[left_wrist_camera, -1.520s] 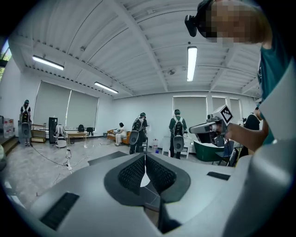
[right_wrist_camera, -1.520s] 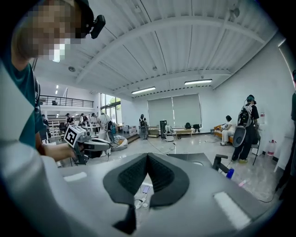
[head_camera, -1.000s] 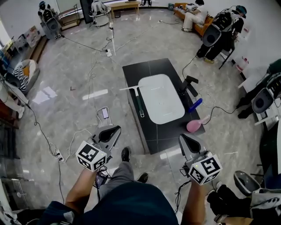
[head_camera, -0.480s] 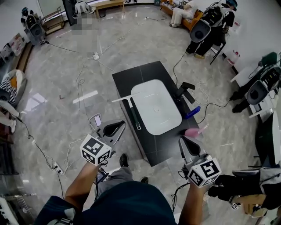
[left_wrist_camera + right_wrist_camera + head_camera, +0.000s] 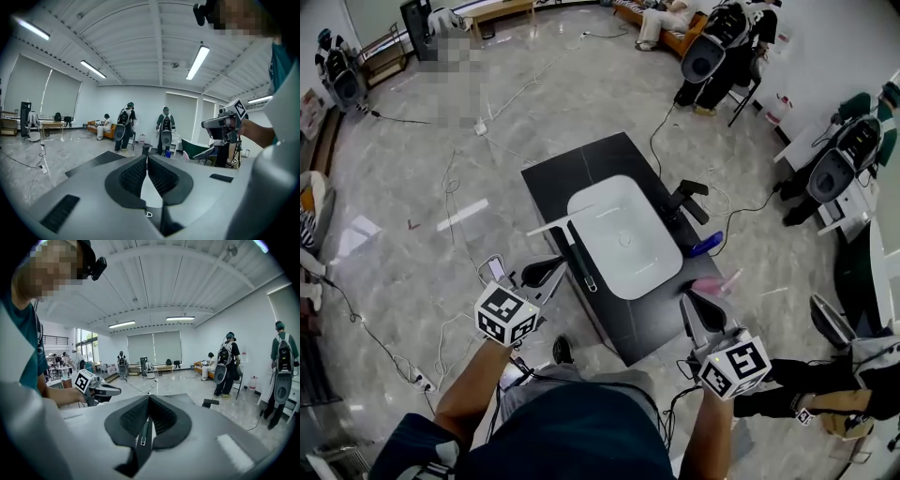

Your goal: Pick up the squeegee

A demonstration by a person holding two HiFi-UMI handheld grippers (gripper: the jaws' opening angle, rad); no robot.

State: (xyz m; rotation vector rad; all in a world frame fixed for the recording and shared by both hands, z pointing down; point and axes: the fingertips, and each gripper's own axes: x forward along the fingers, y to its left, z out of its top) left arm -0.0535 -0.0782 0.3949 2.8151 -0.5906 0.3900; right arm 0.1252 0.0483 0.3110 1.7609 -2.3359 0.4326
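Facing the counter [image 5: 581, 159], you hold left gripper [image 5: 546, 271] and right gripper [image 5: 693, 306] pressed together, empty; the left sits nearest the untouched squeegee [image 5: 578, 253].

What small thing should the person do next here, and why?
Probably open the jaws of the left gripper, I'd judge. They are shut and empty, as are those of the right gripper. The squeegee lies untouched on the black table, along the left edge of the white basin, nearest the left gripper. Shut jaws can't take its handle.
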